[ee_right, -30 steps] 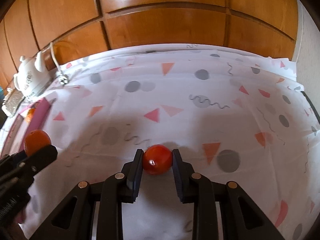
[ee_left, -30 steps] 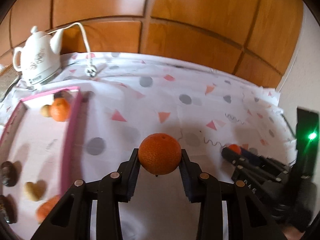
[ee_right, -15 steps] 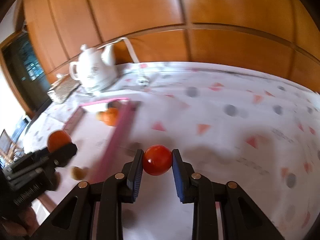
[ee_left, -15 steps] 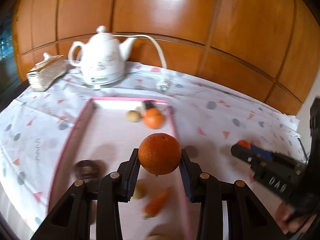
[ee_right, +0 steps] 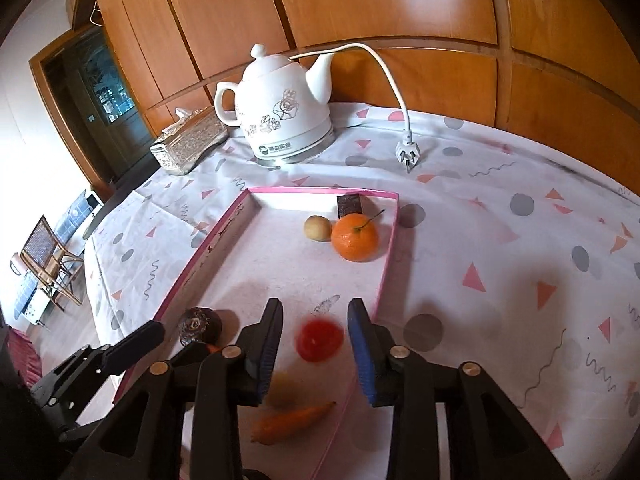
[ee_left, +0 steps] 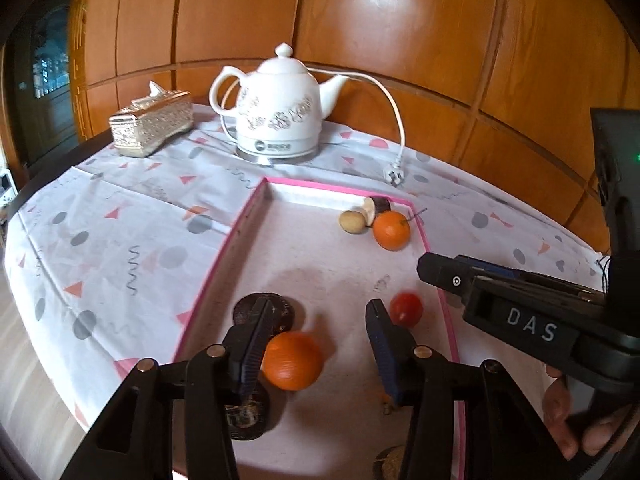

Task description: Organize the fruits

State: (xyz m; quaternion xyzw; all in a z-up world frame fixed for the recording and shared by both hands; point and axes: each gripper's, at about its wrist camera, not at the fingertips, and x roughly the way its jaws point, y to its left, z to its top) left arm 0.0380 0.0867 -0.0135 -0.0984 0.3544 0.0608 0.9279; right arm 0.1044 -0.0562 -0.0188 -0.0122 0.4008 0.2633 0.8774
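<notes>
A pink-rimmed tray (ee_left: 240, 220) (ee_right: 224, 226) lies on the patterned cloth. My left gripper (ee_left: 316, 344) is open above it; an orange (ee_left: 293, 360) sits loose between its fingers, near the left one. My right gripper (ee_right: 316, 344) is open too; a blurred red tomato (ee_right: 319, 339) (ee_left: 406, 309) is between its fingers, free of them. Another orange (ee_left: 391, 230) (ee_right: 355, 237), a small yellowish fruit (ee_right: 317, 228), a dark round fruit (ee_right: 197, 325) and a carrot (ee_right: 292, 422) are in the tray.
A white electric kettle (ee_left: 280, 104) (ee_right: 280, 112) stands behind the tray, its cord and plug (ee_right: 408, 152) on the cloth. A gold tissue box (ee_left: 150, 120) sits at the back left. A wood-panelled wall runs behind the table.
Both grippers have moved left over the tray and opened. The orange has left the left jaws and the tomato the right jaws; both now sit lower, in the tray area.
</notes>
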